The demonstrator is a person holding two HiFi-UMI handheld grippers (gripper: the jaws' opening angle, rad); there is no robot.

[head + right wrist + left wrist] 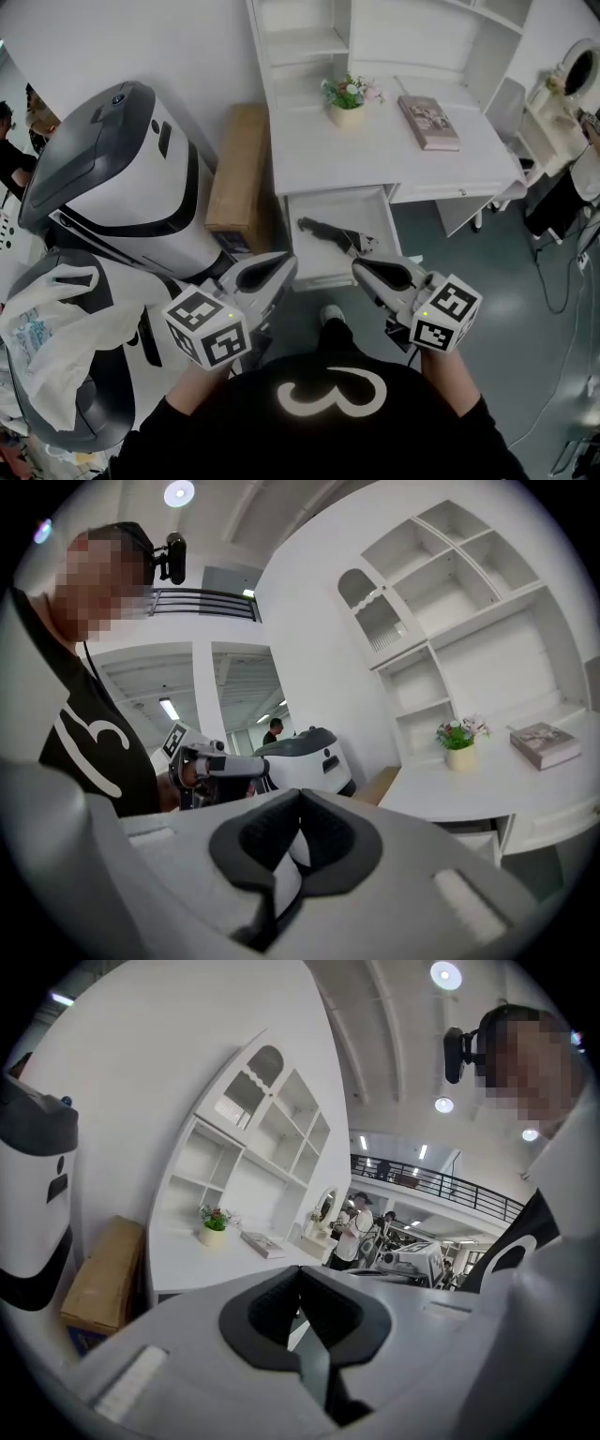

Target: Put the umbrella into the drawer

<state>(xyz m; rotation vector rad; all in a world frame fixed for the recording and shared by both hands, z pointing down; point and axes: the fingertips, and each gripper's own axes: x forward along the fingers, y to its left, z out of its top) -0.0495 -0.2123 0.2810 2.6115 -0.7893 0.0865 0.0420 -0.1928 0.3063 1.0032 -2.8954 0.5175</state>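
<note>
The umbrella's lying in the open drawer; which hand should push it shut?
Right, probably: the right tongs, shut and empty, sit over the drawer front, while the left tongs sit off its left corner.

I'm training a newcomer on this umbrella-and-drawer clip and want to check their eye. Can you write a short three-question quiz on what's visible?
1. True or false: the desk's drawer is closed.
2. Fill in: the right claw is ___ and holds nothing.
3. Where does the umbrella lie? A: on the desk. B: in the drawer. C: in the right claw.
Key: 1 false; 2 shut; 3 B.
</note>
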